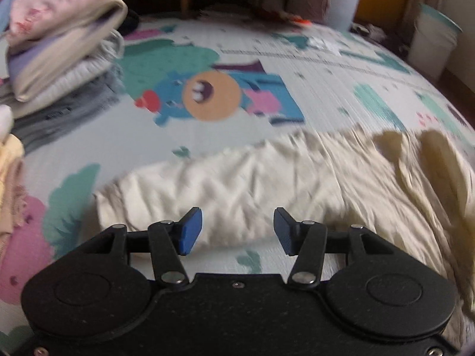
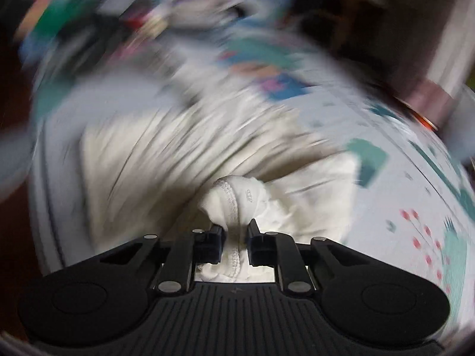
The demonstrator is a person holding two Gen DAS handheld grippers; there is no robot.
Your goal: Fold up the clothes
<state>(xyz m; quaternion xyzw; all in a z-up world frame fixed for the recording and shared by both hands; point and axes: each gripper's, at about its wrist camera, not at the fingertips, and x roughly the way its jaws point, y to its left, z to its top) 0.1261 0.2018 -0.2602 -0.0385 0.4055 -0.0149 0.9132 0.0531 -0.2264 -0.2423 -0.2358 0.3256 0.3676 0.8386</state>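
Patterned play mat (image 1: 297, 59) covers the floor, printed with teal, pink and blue cartoon shapes. Cream garment (image 1: 237, 178) lies spread and wrinkled across the mat's near side, running off to the right. Stack of folded clothes (image 1: 62, 59) sits at the mat's far left edge, pink, lavender and grey layers. White bins (image 1: 433, 44) stand beyond the mat, far right. Left tongs (image 1: 234, 231) hover just above the garment's near edge, blue pads spread apart, nothing between them. Right tongs (image 2: 236, 243) pinch a bunched, stitched hem of the cream garment (image 2: 234, 201), cloth gathered up between the pads. Right wrist view heavily blurred past the cloth.
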